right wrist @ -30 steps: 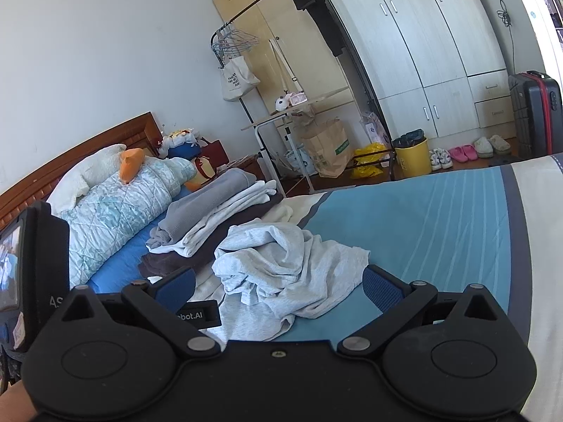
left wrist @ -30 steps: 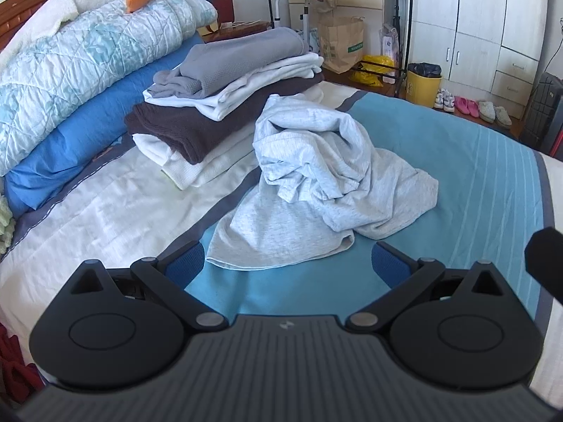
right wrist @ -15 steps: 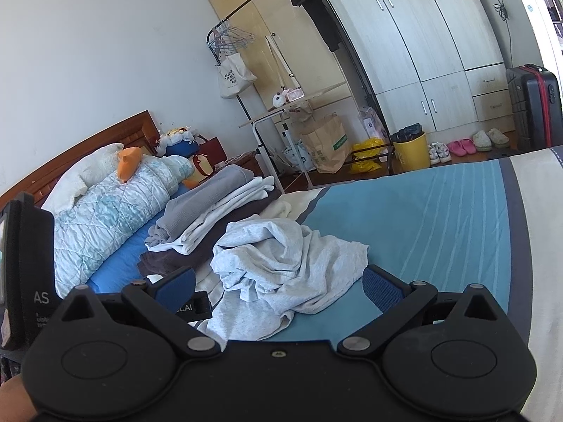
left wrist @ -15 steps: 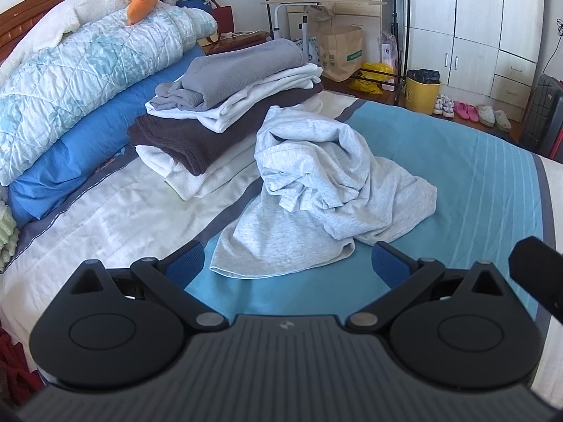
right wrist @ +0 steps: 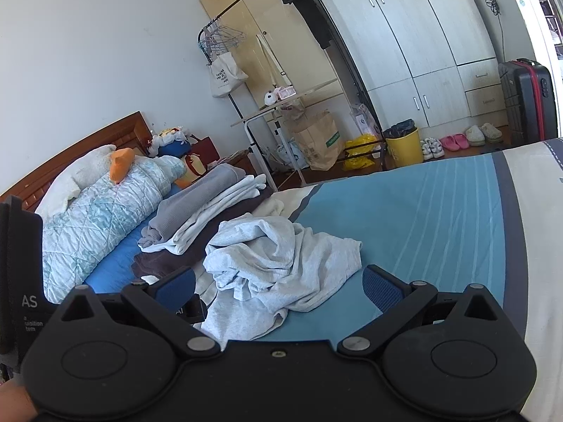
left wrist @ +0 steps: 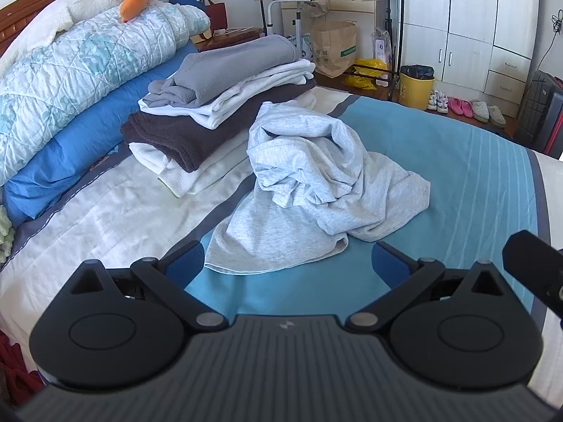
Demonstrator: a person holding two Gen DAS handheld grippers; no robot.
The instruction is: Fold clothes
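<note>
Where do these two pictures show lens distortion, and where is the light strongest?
Left wrist view: the bed and its stripes curve with the fisheye, corners go dark, and daylight evenly lights the crumpled grey garment, which looks sharp. Right wrist view: the wardrobe leans and bows, and the upper right edge is washed out by bright light; the open right tool is dark.

The right gripper (left wrist: 538, 274) is cut off at the right edge of the left wrist view. The tote bag (right wrist: 225, 77) print is too small to read.
</note>
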